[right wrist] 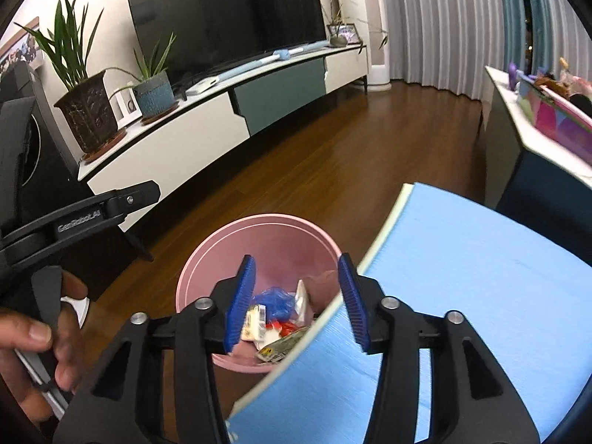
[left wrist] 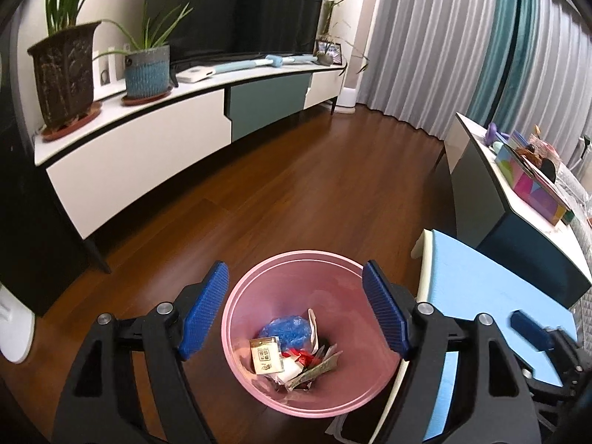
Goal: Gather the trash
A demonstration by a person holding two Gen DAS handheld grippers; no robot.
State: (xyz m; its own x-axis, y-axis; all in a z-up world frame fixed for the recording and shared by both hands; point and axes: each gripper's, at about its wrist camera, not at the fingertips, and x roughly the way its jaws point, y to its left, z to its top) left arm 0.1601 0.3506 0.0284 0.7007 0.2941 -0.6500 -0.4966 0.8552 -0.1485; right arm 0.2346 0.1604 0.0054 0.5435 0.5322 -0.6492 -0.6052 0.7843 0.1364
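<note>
A living room with a dark wooden floor point(left wrist: 296, 192) fills both views, a long white-and-green TV cabinet point(left wrist: 148, 140) running across the upper left with potted plants on it and grey curtains point(left wrist: 425, 37) in the upper right. A light blue mat point(right wrist: 462, 277) takes the lower right of the right wrist view, its pale edge overlapping the pink bin point(left wrist: 296, 270), which sits at lower centre in both views. In the bin's bottom lies the collected trash point(left wrist: 292, 355): a blue crumpled bag, a small printed packet, red and white wrappers. The left gripper point(left wrist: 296, 310) hangs over the bin with its jaws spread wide and nothing between them; the right gripper point(right wrist: 296, 303) likewise stands apart and empty, above the bin's near rim. A hand point(right wrist: 40, 340) grips the left tool at the lower left of the right wrist view. The risk, as I judge it: either tool dipping could clip the rim and tip the light bin, spilling the wrappers across the floor.
</note>
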